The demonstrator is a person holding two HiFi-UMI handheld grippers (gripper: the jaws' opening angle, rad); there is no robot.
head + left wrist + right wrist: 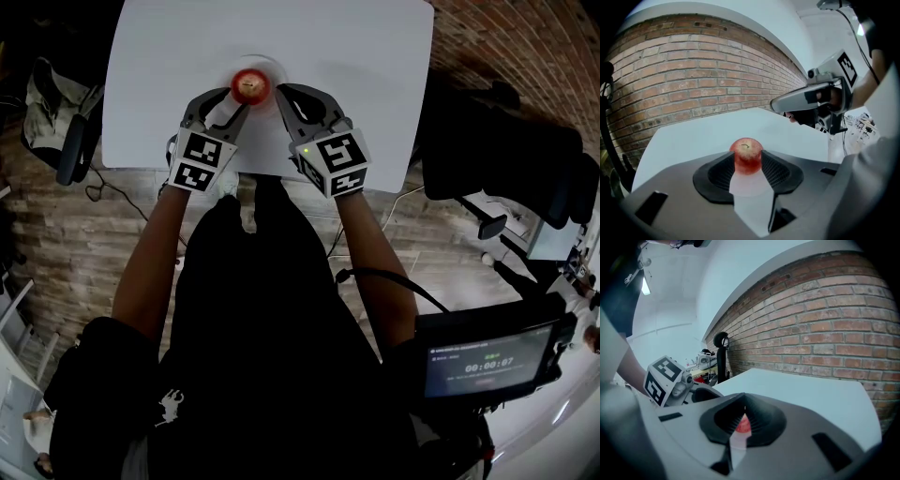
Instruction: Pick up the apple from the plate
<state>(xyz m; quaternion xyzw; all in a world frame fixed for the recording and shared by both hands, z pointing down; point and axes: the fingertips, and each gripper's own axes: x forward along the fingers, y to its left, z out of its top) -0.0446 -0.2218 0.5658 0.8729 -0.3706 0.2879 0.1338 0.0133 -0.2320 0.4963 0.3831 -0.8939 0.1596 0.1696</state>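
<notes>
White table (159, 75): bare surface to the left of the plate and beyond it; the near edge runs just under both marker cubes. Left gripper (228, 97): jaws apart, the apple (748, 154) standing in the gap at their tips, ribbed pads (719, 172) flanking it; whether they press on it cannot be told. Apple, red, stem up (250, 86): resting on the white plate (271, 65), close to the table's near edge, midway along it. Right gripper (282, 95): jaws drawn almost together, only a thin slit through which the apple's red shows (743, 425); nothing held. Task status, by judgement: approach made, closing and lifting not yet done, the fruit not raised off the plate. Clearance: the right gripper lies just beside the apple, crowding that side; open tabletop lies beyond and to the right, and nothing stands over the apple to block a lift.
</notes>
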